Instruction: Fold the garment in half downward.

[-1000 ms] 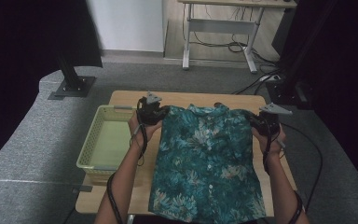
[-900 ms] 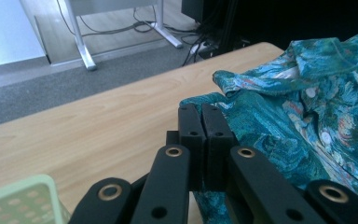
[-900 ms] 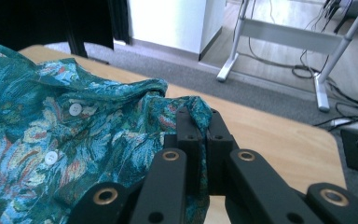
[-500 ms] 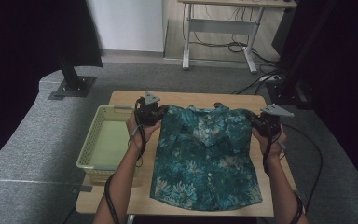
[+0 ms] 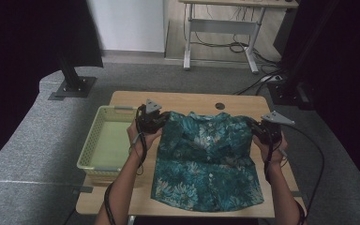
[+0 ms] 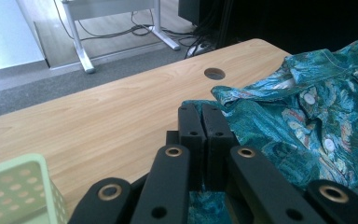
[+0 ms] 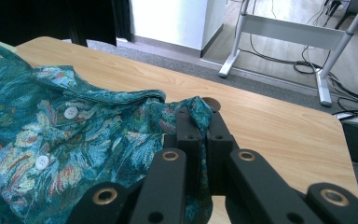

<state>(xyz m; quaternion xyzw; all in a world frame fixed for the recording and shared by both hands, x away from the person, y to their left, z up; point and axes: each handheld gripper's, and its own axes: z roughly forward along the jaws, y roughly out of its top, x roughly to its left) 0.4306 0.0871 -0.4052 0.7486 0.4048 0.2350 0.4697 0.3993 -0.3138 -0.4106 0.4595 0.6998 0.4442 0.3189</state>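
Shirt (image 5: 206,159) spread on table (image 5: 187,101), limp and light, so you keep left gripper (image 5: 155,119) and right gripper (image 5: 261,132) pinched tight on its shoulder corners, or it sags and bunches.

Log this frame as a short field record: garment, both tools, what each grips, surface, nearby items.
garment: teal floral button-up shirt, spread front up
left tool: shut on shirt's shoulder edge
right tool: shut on the opposite shoulder, fabric bunched between its jaws
surface: light wooden table
nearby: pale green perforated plastic basket, left of the shirt
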